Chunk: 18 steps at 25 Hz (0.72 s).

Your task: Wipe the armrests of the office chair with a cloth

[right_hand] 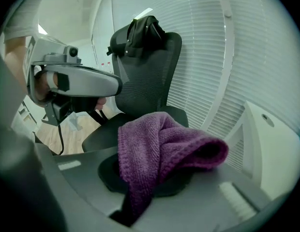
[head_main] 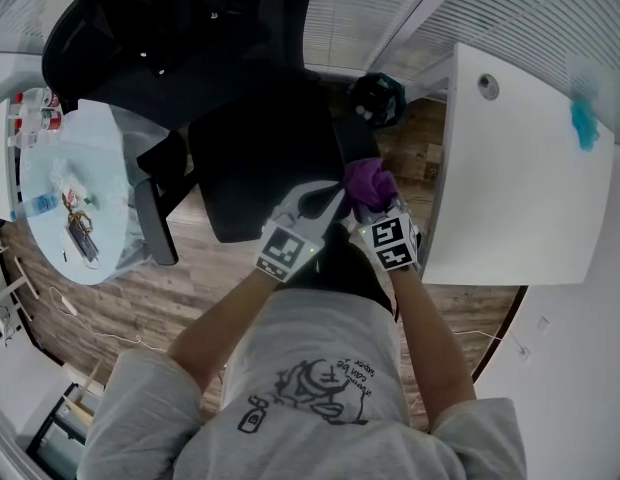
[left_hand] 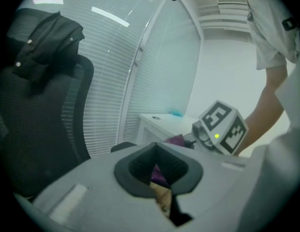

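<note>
Gripping a purple knitted cloth (right_hand: 162, 144), the right gripper (right_hand: 140, 187) has its jaws closed on one fold; the rest of the cloth bunches up over the grey jaw housing

Head view, same item: cloth (head_main: 368, 181) at the tip of the right gripper (head_main: 367, 203), over the near end of the black padded armrest (head_main: 352, 140) on the desk side of the chair. Contact between cloth and armrest cannot be made out

Left gripper (left_hand: 157, 178): jaws drawn close together with only a thin slit between the dark pads, nothing held. A sliver of the cloth (left_hand: 158, 174) and some wood floor show through the slit. In the head view the left gripper (head_main: 325, 200) sits just beside the right one, tip toward the cloth, above the front corner of the seat

Black mesh-backed office chair (head_main: 255, 168) (right_hand: 150, 76) (left_hand: 34, 129): directly ahead of both grippers, seat facing the person

Black garment (head_main: 170, 18) (right_hand: 142, 30) (left_hand: 48, 42): draped over the top of the chair back

Second armrest, grey-black (head_main: 155, 223): far side of the seat, well apart from both grippers

White rectangular desk (head_main: 530, 198) (right_hand: 271, 144): beside the chair on the cloth's side, carrying a small teal object (head_main: 584, 123) near its far edge

Round pale table (head_main: 50, 148): on the other side of the chair, small items on it

Wood plank floor (head_main: 180, 298): beneath the chair

White slatted blinds (right_hand: 213, 66): behind chair and desk
</note>
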### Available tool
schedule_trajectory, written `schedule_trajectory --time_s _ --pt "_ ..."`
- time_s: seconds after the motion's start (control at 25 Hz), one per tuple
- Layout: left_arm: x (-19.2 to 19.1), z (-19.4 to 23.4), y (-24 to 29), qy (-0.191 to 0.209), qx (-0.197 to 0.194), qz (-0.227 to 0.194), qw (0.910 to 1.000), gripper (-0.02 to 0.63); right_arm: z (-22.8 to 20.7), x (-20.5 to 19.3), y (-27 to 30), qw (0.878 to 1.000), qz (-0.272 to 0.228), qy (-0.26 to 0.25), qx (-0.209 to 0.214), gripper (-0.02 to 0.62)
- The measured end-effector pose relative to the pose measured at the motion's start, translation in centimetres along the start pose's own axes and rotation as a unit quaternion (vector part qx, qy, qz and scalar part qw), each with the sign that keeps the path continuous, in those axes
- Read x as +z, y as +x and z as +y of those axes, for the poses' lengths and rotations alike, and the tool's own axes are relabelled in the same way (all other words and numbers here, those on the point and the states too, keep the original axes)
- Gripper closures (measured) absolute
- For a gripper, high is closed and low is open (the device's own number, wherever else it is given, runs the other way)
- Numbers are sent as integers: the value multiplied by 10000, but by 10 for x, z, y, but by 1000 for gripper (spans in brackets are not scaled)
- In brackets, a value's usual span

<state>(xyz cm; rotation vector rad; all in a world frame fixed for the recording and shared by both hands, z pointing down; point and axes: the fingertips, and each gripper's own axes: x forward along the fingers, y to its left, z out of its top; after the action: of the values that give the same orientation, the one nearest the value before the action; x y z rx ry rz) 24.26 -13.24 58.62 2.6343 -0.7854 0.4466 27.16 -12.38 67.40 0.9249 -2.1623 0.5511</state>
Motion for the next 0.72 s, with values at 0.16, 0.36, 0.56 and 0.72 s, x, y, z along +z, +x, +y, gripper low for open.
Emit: schedule_trajectory --time_s 0.16,0.36,0.56,0.72 --pt "-1 6 -3 -24 41 4 10000 603 -14 18 20 9999 141 -79 27 554" --pt "-5 16 -6 -67 134 39 9999 604 -33 43 45 9996 247 -103 80 554" --pt "-6 23 -10 -108 219 57 9997 603 -49 69 71 9992 353 -137 158 554" --pt "-4 24 -12 -119 257 43 9996 603 -57 84 83 9987 426 -80 261 554"
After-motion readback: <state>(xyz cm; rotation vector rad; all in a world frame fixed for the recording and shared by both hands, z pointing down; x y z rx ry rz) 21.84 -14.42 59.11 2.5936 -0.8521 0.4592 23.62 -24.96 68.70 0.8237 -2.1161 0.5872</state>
